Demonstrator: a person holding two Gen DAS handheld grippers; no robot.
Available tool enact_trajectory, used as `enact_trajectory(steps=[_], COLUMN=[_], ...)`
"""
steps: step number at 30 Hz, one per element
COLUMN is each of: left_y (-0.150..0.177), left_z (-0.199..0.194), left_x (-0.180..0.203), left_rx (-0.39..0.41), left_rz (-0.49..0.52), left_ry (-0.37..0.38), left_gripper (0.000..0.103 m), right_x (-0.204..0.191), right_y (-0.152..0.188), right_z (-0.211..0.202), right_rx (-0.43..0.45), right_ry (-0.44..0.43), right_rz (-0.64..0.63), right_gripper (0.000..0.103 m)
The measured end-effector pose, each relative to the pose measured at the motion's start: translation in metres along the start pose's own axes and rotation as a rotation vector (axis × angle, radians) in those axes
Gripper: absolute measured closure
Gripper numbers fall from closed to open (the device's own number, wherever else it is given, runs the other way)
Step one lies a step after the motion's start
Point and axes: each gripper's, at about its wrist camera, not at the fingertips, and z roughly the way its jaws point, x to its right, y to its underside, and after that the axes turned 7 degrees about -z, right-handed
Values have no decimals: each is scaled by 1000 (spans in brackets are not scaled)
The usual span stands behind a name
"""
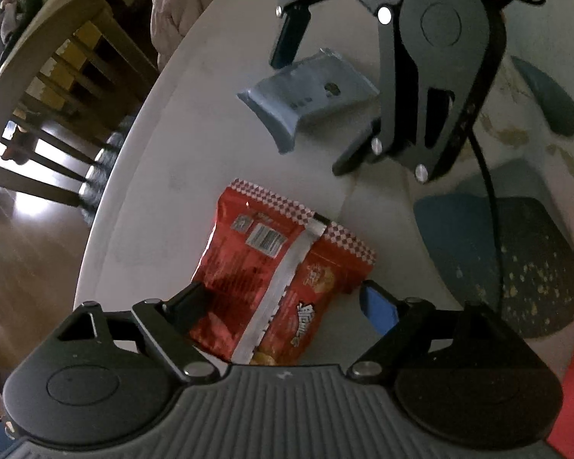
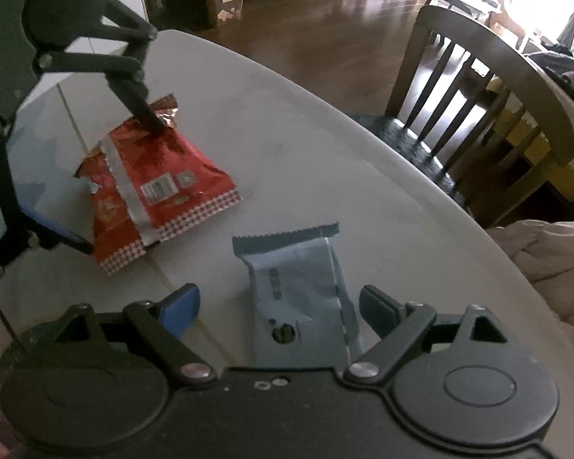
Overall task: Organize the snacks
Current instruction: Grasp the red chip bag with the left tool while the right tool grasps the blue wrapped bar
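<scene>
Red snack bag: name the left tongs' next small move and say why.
Probably close the left tongs on the red snack bag. They stand open with a finger on each side of the bag's near end, and the bag lies on the white table, not yet gripped.

Left black two-finger gripper: blue fingertip pad, ribbed grey housing.
Right black two-finger gripper: silver pivot screws, round hubs.

The left gripper straddled the red snack bag on the white table (jaws spread), the blue-grey packet lay beyond
</scene>
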Motion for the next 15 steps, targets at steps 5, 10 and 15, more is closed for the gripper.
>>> enact_trajectory(steps=[5, 10, 15], left_y=[-2, -2, 0], left_z=[7, 10, 15], left_x=[-10, -21, -28], left_rx=[40, 100, 130], left_rz=[-57, -165, -277], left_ry=[41, 61, 40], left_gripper=[5, 3, 4], right_x=[0, -4, -8], right_y=[3, 8, 14], right_z=[-3, -9, -20], right_rx=[27, 63, 86], right_ry=[-20, -3, 9], right_rz=[11, 28, 90], right_gripper=[14, 36, 52])
